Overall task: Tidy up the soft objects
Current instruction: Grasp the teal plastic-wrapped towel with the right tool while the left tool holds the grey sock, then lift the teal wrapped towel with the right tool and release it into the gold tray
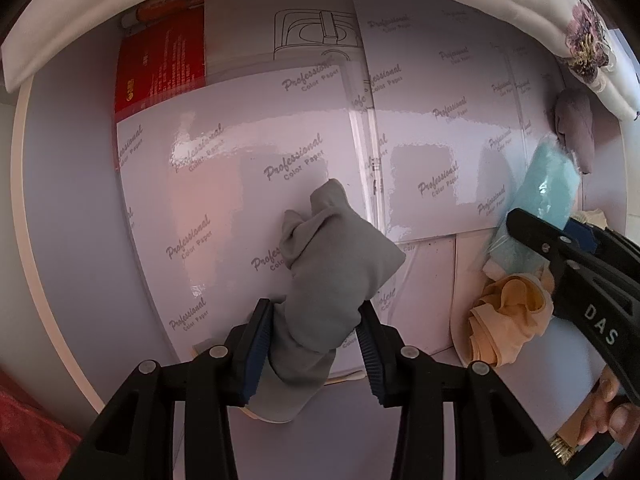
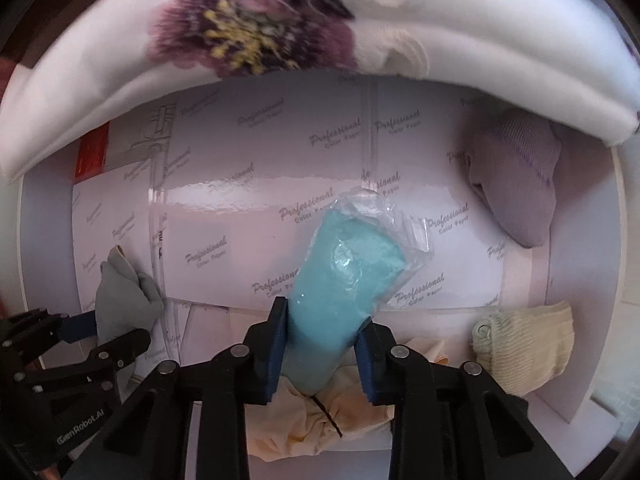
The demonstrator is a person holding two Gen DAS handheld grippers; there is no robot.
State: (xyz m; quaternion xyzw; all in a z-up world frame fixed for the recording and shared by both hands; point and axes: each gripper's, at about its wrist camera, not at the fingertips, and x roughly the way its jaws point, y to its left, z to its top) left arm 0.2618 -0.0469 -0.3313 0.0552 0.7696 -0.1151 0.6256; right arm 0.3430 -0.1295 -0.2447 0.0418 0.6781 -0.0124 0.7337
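Observation:
My left gripper [image 1: 316, 344] is shut on a bundled grey sock [image 1: 332, 264], which sticks out over the glossy printed paper lining [image 1: 224, 184] of a white drawer. The same grey sock [image 2: 124, 300] and the left gripper [image 2: 108, 334] appear at the lower left of the right wrist view. My right gripper [image 2: 324, 344] is shut on a light blue soft item in a clear plastic bag [image 2: 348, 272], pointing down into the drawer. That blue bag [image 1: 548, 196] and the right gripper [image 1: 536, 232] show at the right edge of the left wrist view.
A lilac sock [image 2: 520, 184] lies at the drawer's back right, a cream ribbed sock [image 2: 528, 344] at the right, and peach fabric [image 2: 320, 416] under the right gripper. White cloth with a purple flower [image 2: 248, 28] overhangs the back. A red pack [image 1: 160, 64] sits at the back left.

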